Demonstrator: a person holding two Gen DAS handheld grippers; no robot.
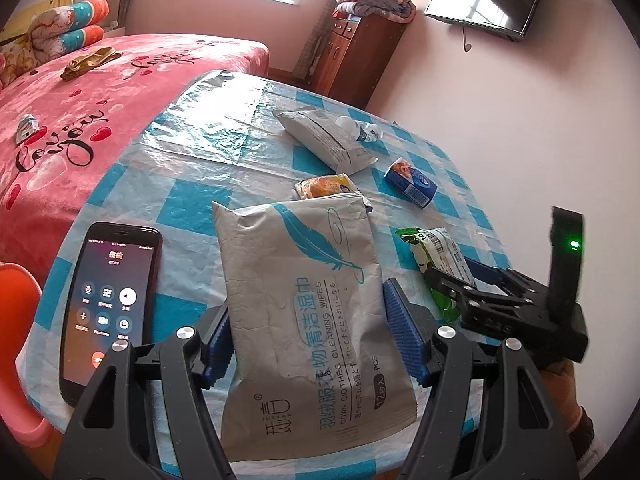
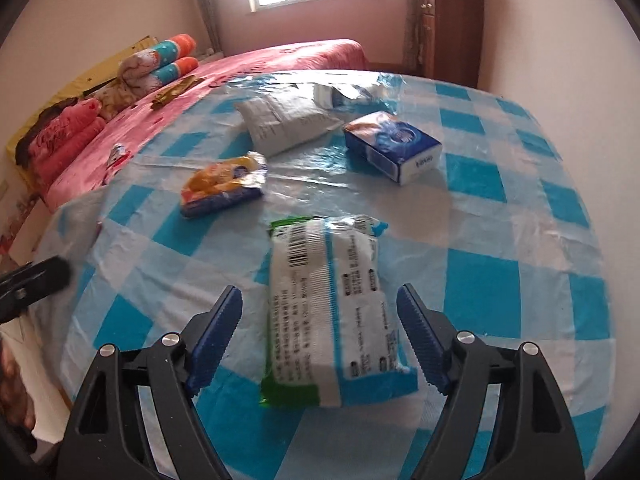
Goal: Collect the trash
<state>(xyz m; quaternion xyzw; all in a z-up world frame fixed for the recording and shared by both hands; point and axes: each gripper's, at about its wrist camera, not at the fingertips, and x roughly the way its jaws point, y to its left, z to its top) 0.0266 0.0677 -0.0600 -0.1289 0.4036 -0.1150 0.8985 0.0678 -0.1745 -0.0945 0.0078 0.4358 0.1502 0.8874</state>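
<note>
My left gripper [image 1: 308, 320] is open, its blue pads on either side of a grey cleaning-wipes pack [image 1: 304, 312] with a blue feather print, lying on the checked table. My right gripper [image 2: 320, 320] is open around a green and white wrapper pack [image 2: 332, 312]; it also shows in the left wrist view [image 1: 436, 256], with the right gripper [image 1: 472, 280] over it. Further off lie an orange snack wrapper [image 2: 224, 184], a blue tissue box [image 2: 394, 146], a second grey pack [image 2: 280, 120] and a crushed clear bottle [image 1: 360, 130].
A phone [image 1: 108, 308] with a lit call screen lies left of the wipes pack. The table [image 2: 500, 240] has a blue checked plastic cover. A pink bed [image 1: 80, 112] stands to the left, a wooden cabinet [image 1: 360, 56] at the back, an orange stool [image 1: 20, 320] at the near left.
</note>
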